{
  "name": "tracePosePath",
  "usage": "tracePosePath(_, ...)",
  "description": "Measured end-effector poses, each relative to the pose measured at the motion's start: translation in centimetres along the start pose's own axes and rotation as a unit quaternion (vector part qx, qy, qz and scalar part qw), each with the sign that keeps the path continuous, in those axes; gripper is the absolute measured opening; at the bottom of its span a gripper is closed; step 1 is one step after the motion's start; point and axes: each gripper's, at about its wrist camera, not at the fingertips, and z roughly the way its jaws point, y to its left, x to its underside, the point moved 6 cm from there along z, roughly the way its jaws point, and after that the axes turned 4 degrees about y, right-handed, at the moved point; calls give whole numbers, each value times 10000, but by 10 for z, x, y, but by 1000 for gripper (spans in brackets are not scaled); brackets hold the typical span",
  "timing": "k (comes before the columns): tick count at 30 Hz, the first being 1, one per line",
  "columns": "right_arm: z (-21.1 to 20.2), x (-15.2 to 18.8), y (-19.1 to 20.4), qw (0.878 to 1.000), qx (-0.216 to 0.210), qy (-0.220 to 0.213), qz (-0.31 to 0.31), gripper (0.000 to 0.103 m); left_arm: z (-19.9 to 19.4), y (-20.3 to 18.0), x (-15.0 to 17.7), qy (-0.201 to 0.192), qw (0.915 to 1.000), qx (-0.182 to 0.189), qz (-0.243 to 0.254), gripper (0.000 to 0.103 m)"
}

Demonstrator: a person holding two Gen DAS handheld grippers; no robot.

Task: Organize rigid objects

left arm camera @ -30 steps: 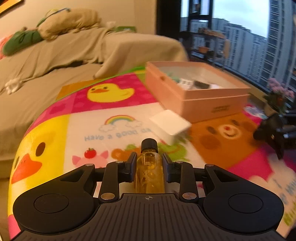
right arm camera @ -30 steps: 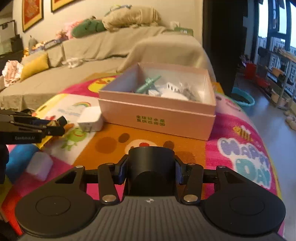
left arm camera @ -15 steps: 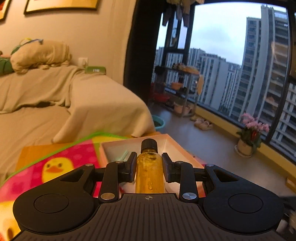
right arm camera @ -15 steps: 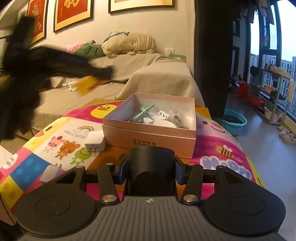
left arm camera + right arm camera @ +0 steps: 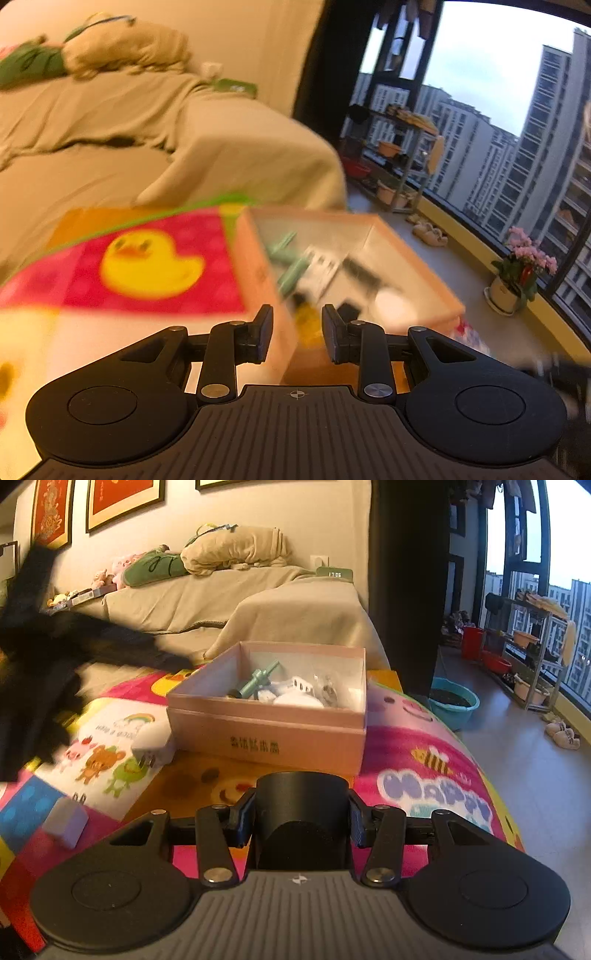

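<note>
The patterned play mat covers the table. The pink box sits toward the mat's far edge. Left gripper: jaws released, empty, at the box's near-left corner; a blurred yellow bottle lies inside there. Right gripper: clenched on a black cylinder. A white charger touches the box's left corner.

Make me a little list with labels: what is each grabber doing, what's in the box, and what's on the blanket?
left gripper: open, over the box's near corner
right gripper: shut on a black cylinder
pink box: lid off, holds a green tool, white pieces, a blurred yellow bottle
blanket: white charger beside the box, pale block nearer
</note>
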Motion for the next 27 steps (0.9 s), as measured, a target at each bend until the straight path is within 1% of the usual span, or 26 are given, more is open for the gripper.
tracePosePath(2,3,-15,1,10000,-14,-74,-20,48,-20,6,18,26,10000,35,-59,32)
tracePosePath(4,8,-37,3,9998,-64,-164,-6,48,-40,11,38,50,9999,90,-71,32)
tracePosePath(6,15,-59,4,9997,-107,-216,16,48,-56,18,57,72,10000,-38,11,32)
tracePosePath(8,25,-81,5,9996,-48,-276,25,48,-62,21,73,134,9996,-215,107,32)
tracePosePath(10,38,-102,7,9992,133,-387,0,48,-65,30,90,280,9990,-340,115,32)
tracePosePath(12,51,-121,8,9980,277,-560,-46,48,-67,40,102,366,9986,-381,-20,32)
tracePosePath(13,57,-129,8,9977,285,-619,-54,49,-69,44,105,376,9985,-378,-97,32)
tracePosePath(14,63,-135,7,9978,287,-597,-62,52,-70,49,107,367,9985,-375,-176,32)
tracePosePath(16,72,-141,5,9981,423,-432,-65,60,-72,57,108,297,9984,-369,-319,32)
tracePosePath(17,73,-141,4,9980,483,-396,-39,64,-73,60,108,274,9982,-366,-379,32)
tracePosePath(18,72,-136,4,9983,462,-359,-15,66,-72,64,108,261,9979,-367,-466,32)
tracePosePath(19,70,-131,5,9988,398,-302,-1,70,-70,68,107,260,9973,-360,-580,32)
tracePosePath(22,62,-98,11,9997,239,-67,-76,72,-65,69,103,320,9951,-301,-883,32)
tracePosePath(24,55,-71,17,9996,128,134,-198,72,-65,64,103,345,9953,-265,-861,32)
tracePosePath(27,45,-32,30,9982,-161,464,-350,72,-69,51,107,413,9967,-210,-670,32)
